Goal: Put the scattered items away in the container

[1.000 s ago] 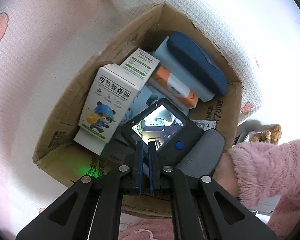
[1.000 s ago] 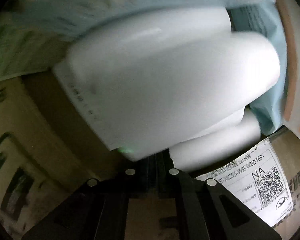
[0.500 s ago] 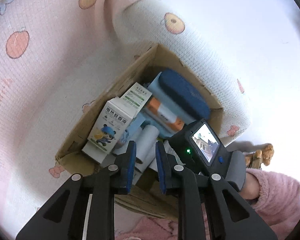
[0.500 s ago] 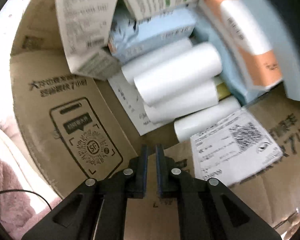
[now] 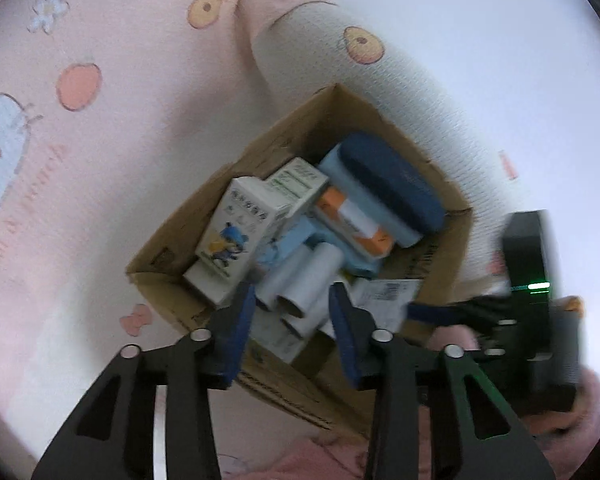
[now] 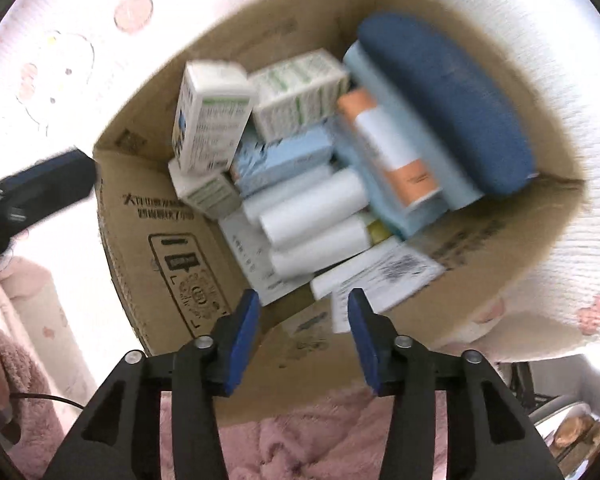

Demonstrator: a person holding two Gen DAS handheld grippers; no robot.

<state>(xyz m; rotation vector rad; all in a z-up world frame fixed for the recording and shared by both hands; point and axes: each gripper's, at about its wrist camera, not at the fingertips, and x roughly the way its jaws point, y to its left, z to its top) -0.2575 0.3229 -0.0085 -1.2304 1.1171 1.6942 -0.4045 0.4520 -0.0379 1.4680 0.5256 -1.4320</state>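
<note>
In the middle of both views sits the cardboard box (image 6: 172,248), full of things. At its left a white carton (image 6: 208,120) leans on a green-striped carton (image 6: 296,96). White rolls (image 6: 312,208) lie in the middle, an orange tube (image 6: 388,144) beside them, and a blue case (image 6: 452,108) at the right. The left gripper (image 5: 292,316) is wide open and holds nothing. The right gripper (image 6: 302,320) is wide open too, and empty. The pile looks high and loose. A bump on the box could tip the leaning carton or roll something out.
</note>
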